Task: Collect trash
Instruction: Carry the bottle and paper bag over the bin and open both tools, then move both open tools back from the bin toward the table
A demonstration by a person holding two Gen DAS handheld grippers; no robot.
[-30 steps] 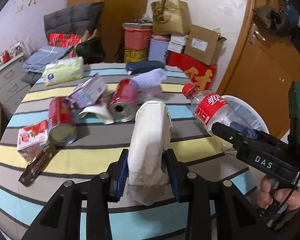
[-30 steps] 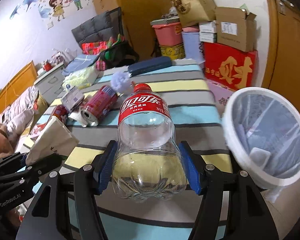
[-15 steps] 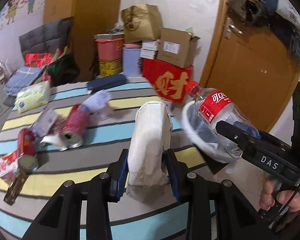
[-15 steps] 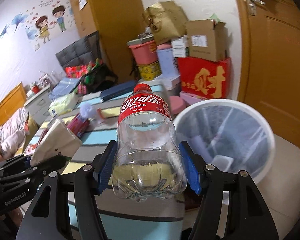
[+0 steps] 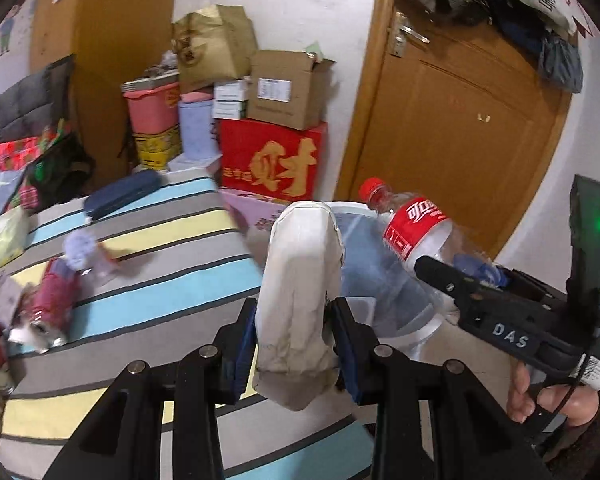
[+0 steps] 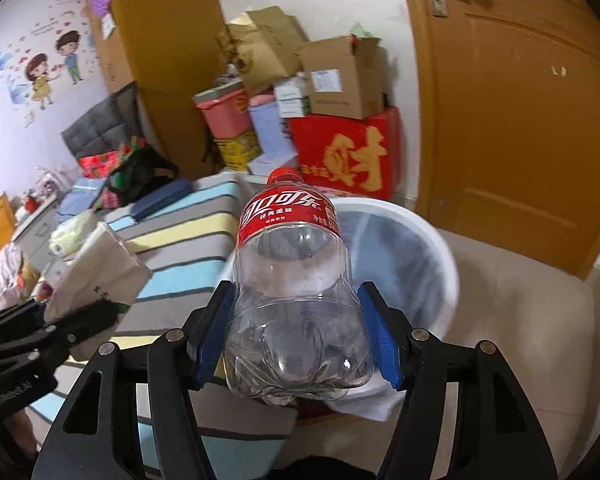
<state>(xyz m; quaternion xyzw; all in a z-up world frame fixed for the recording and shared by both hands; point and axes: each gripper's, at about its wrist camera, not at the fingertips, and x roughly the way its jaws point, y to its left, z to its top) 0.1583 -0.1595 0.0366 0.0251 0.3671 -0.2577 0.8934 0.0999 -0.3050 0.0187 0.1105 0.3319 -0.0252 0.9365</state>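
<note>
My left gripper is shut on a crumpled white paper bag, held upright over the striped bed edge. My right gripper is shut on a clear plastic bottle with a red label and red cap, its cap pointing away from me. The white trash bin with a bluish liner stands on the floor just beyond the bottle. In the left wrist view the bottle and right gripper hang over the bin. The paper bag and left gripper show at the left of the right wrist view.
Red cans, a carton and paper scraps lie on the striped bed at left, with a blue case. Stacked boxes stand against the wall. A wooden door rises behind the bin. A hand holds the right gripper.
Both grippers have swung right from over the bed toward the bin, carrying bag and bottle. The bin now lies directly behind both held things; the cans have slid to the left edge.
</note>
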